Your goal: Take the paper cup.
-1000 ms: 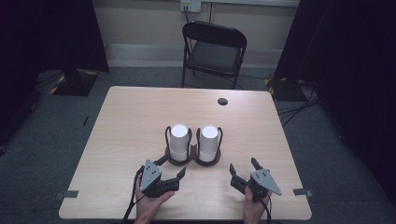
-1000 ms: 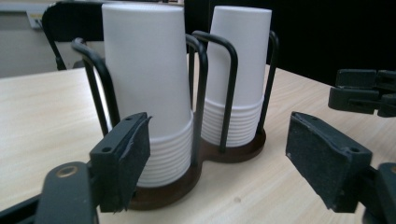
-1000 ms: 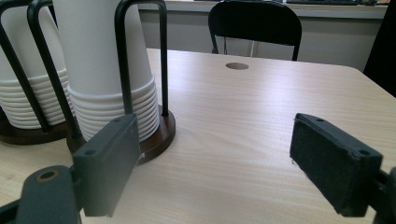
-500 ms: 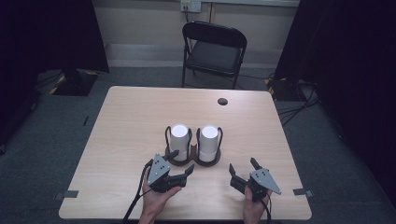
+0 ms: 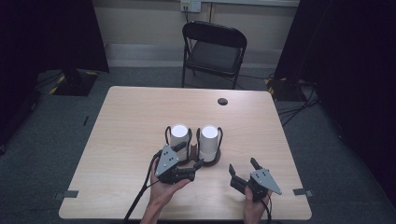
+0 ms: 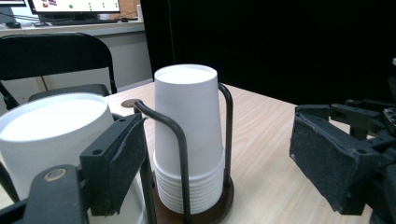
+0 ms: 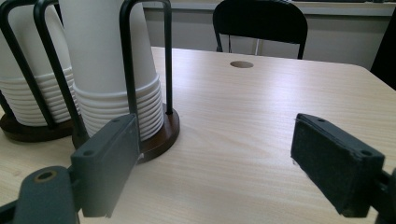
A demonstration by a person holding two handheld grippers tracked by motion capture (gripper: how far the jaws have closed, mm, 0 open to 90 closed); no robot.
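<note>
Light wood tabletop [image 5: 130, 135], dark room, black chair [image 5: 215, 49] behind. Two cup stacks [image 5: 209, 142] ahead. My left hand-held gripper [image 5: 189, 161] just opened wide, empty; right hand-held gripper [image 5: 243, 168] wide, empty.

2 stacks of white cups [image 5: 180, 137], 2 wire cup holders [image 5: 208, 161], 1 table [image 5: 121, 140], 1 chair [image 5: 214, 53].

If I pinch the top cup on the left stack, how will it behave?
The top cup looks thin-walled and white, so it would probably be very light and dent under a hard squeeze. It sits nested on a stack inside a wire holder, so it may cling to the cup beneath when lifted.
</note>
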